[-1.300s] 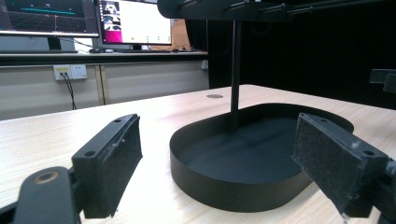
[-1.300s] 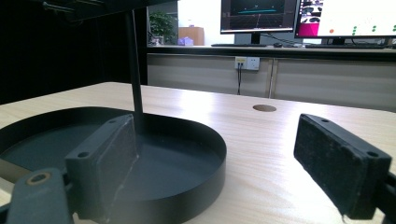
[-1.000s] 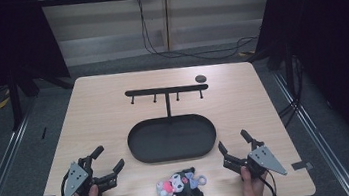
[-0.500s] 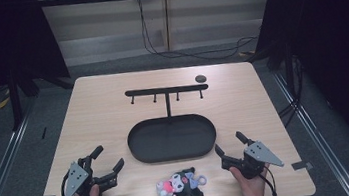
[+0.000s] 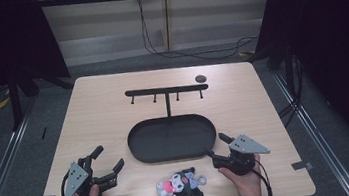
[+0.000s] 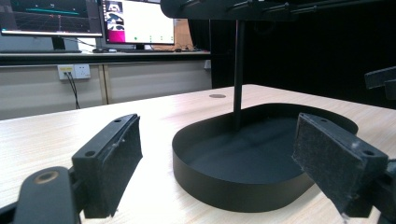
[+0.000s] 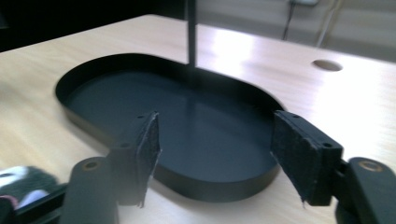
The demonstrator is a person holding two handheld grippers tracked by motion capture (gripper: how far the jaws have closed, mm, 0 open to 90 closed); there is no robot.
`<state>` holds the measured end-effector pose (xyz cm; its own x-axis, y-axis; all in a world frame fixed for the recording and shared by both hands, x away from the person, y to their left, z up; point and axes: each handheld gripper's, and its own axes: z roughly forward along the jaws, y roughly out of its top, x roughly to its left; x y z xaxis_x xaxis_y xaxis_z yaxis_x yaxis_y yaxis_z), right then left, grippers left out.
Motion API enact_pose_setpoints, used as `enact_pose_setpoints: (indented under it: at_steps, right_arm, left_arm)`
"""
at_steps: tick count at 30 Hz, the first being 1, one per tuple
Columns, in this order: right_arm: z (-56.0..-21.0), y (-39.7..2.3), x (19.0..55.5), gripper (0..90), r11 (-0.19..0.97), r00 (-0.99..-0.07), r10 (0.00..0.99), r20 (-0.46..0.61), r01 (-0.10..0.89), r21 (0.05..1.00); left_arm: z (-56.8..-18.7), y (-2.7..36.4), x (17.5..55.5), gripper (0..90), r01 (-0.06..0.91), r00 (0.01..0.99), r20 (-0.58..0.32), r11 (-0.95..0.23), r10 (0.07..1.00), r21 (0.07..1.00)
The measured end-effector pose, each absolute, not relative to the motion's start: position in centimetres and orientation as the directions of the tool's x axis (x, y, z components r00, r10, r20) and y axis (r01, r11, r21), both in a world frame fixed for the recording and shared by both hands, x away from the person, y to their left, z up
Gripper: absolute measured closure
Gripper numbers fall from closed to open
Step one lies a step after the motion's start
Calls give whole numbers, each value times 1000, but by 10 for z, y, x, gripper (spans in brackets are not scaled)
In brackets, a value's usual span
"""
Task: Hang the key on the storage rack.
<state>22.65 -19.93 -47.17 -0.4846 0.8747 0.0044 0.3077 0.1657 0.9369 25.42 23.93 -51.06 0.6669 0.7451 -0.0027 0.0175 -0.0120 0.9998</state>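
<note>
- While both tools rest low on the pale wooden surface (image 5: 103,111), the fingers (image 6: 109,163) of the left gripper (image 5: 104,168) are spread wide and hold nothing.
- The right gripper (image 5: 216,147) is wide and empty too, pointing at the black oval metal tray (image 5: 137,143), likely getting ready.
- The small black and pink plush toy (image 5: 180,184) lies between the hands, near the front edge, easy to reach.
- A black hook stand (image 5: 165,90) rises from the tray, probably for hanging.

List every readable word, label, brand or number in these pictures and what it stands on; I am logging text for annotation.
No text can be read.
Two monitors in the left gripper view show graphics and lines of text, too small and blurred to read.
The plush keychain, black oval tray and hook stand bear no legible marking.
</note>
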Motion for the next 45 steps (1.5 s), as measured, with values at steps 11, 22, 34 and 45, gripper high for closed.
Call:
enact_pose_setpoints:
  at_steps: [11,22,34,45]
  right_arm:
    - [-448,-185,250,348,296,-599,800,20,423,857]
    - [-422,-171,276,422,458,-719,688,103,539,707]
    - [-420,-161,290,397,641,-784,596,174,595,485]
    - [-430,-149,297,489,786,-835,495,242,548,285]
  left_arm:
    - [-511,240,254,153,15,668,0,-14,744,1000]
    - [-511,239,254,153,16,668,-2,-11,745,1000]
    - [-511,240,254,153,14,669,1,-14,743,1000]
    - [-511,239,254,153,17,670,-4,-9,743,1000]
